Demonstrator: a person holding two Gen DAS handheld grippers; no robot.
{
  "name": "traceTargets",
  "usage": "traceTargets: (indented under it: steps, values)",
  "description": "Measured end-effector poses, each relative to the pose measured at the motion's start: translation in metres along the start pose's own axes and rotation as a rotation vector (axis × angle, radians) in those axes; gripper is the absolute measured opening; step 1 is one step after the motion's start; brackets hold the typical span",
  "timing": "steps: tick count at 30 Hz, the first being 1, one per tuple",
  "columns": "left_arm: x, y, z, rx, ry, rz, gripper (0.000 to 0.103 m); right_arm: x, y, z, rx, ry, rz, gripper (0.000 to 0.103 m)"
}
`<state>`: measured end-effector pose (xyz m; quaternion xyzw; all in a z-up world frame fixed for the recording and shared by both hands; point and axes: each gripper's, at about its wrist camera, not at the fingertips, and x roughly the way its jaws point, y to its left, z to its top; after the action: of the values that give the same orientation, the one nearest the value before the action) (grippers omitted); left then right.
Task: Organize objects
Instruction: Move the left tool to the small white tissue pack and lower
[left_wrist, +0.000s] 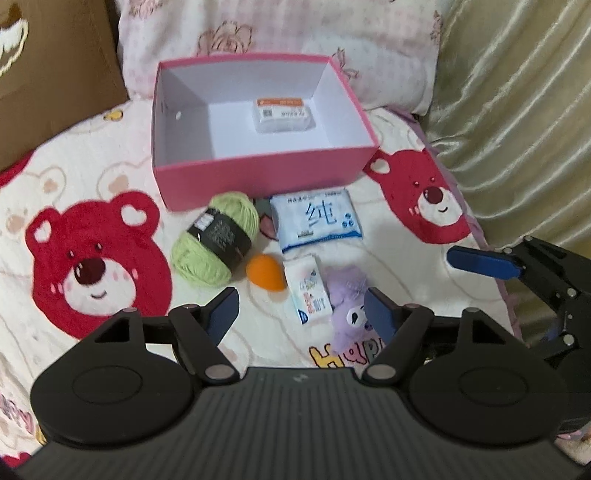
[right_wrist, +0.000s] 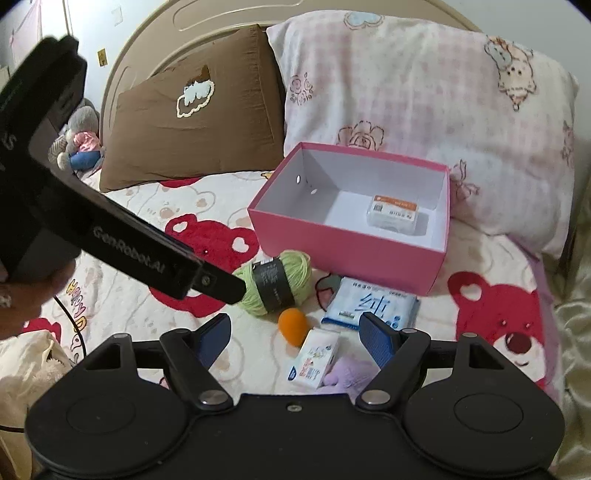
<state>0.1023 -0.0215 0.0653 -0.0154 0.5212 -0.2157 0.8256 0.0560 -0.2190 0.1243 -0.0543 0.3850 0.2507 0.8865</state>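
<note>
A pink box (left_wrist: 258, 177) stands open on the bear blanket, with a white packet with an orange label (left_wrist: 282, 114) inside. In front of it lie a green yarn ball (left_wrist: 216, 240), a blue-and-white wipes pack (left_wrist: 317, 221), an orange egg-shaped sponge (left_wrist: 266, 275), a small white tissue packet (left_wrist: 308, 291) and a purple plush (left_wrist: 349, 306). My left gripper (left_wrist: 300, 299) hangs open above the tissue packet, gripping nothing. My right gripper (right_wrist: 293, 321) is open too, over the sponge (right_wrist: 291, 325) and tissue packet (right_wrist: 314, 360); one of its blue fingers (left_wrist: 480, 262) shows in the left wrist view.
A brown pillow (right_wrist: 192, 110) and a pink checked pillow (right_wrist: 424, 92) lean on the headboard behind the box (right_wrist: 351, 254). Soft toys (right_wrist: 79, 142) lie at the far left. Shiny beige fabric (left_wrist: 517, 110) borders the bed on the right. A hand (right_wrist: 22, 295) holds the left gripper's body.
</note>
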Motion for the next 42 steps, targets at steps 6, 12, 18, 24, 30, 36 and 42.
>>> traceTargets:
  steps: [6,12,18,24,30,36,42]
  values:
    - [0.024,0.003,-0.012,-0.023,-0.036,0.019,0.082,0.008,-0.002,-0.017,0.028,-0.035,0.016,0.080]
    - [0.044,0.003,-0.022,-0.035,-0.038,-0.016,0.082,0.021,0.012,-0.027,-0.048,-0.031,0.049,0.080]
    - [0.070,-0.004,-0.028,0.027,-0.051,0.059,0.082,0.060,0.013,-0.043,-0.028,-0.024,-0.053,0.080]
    - [0.090,0.007,-0.037,-0.025,-0.042,0.008,0.082,0.089,0.023,-0.058,-0.072,-0.031,-0.079,0.080]
    - [0.111,0.021,-0.047,-0.080,-0.008,-0.025,0.080,0.108,0.018,-0.078,-0.029,-0.037,-0.056,0.078]
    - [0.123,0.036,-0.055,-0.143,-0.012,-0.084,0.078,0.127,0.007,-0.089,0.036,0.020,-0.034,0.068]
    - [0.126,0.036,-0.052,-0.087,-0.090,0.043,0.071,0.136,0.004,-0.096,0.043,0.041,-0.073,0.055]
